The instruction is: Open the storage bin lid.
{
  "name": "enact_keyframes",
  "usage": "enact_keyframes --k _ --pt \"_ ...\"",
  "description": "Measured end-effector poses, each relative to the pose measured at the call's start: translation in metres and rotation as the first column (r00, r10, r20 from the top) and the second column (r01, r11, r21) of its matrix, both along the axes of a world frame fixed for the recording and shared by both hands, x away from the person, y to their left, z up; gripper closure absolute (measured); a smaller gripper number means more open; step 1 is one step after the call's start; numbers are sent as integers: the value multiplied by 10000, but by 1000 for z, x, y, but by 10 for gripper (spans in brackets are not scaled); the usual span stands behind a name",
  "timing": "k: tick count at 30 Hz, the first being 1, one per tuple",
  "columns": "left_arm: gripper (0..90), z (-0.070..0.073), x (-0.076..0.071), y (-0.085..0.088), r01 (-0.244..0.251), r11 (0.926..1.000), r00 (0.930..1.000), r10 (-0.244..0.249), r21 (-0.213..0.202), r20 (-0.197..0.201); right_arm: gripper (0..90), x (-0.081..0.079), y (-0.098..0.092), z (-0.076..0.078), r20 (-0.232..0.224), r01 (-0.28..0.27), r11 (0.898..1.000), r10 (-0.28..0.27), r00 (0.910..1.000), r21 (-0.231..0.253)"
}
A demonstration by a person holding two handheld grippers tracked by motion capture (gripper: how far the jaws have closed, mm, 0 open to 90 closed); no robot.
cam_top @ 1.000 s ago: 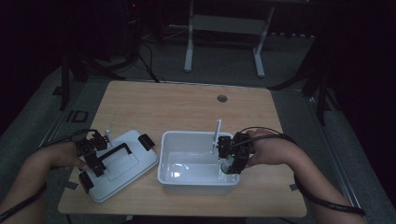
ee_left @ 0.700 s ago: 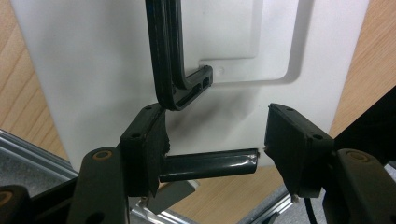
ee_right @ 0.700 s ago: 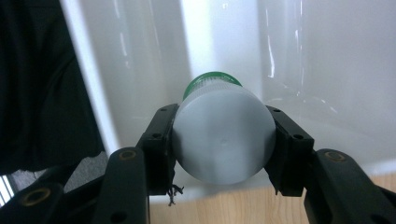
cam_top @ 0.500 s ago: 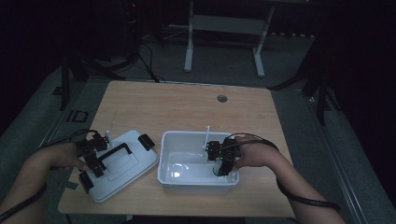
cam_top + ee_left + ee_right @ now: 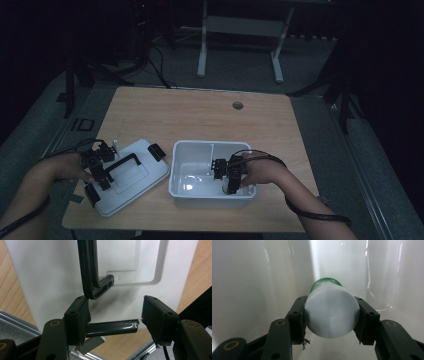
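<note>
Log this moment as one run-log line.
left tool: open over white lid | right tool: shut on green-capped bottle | bottle inside white bin

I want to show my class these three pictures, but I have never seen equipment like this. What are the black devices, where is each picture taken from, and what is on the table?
No robot here: a person holds a two-jaw tool in each hand. The high view looks down on a wooden table. The other two pictures come from cameras riding on each tool, looking along its jaws.

On the table lie a white lid with a black handle and, beside it, an open white bin.

The left tool is open over the lid, near the handle. The right tool, down inside the bin, is closed on a white bottle with a green cap.
</note>
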State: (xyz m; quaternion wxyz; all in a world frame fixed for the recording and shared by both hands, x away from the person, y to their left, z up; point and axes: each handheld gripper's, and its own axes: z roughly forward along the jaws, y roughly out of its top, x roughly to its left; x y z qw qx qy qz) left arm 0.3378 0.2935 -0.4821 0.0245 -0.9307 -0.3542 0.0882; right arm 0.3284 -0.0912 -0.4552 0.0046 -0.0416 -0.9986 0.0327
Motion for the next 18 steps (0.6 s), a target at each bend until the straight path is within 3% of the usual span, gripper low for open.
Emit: enact_keyframes --k 5,18 --pt "386 -1 0 0 -35 10000 10000 35 -29 -6 500 -1 4 -10 -232 -4 9997 -2 9997 -264" --pt "386 -2 0 1 -22 10000 10000 22 43 -89 499 0 9 -27 69 14 9968 -8 10000 -796"
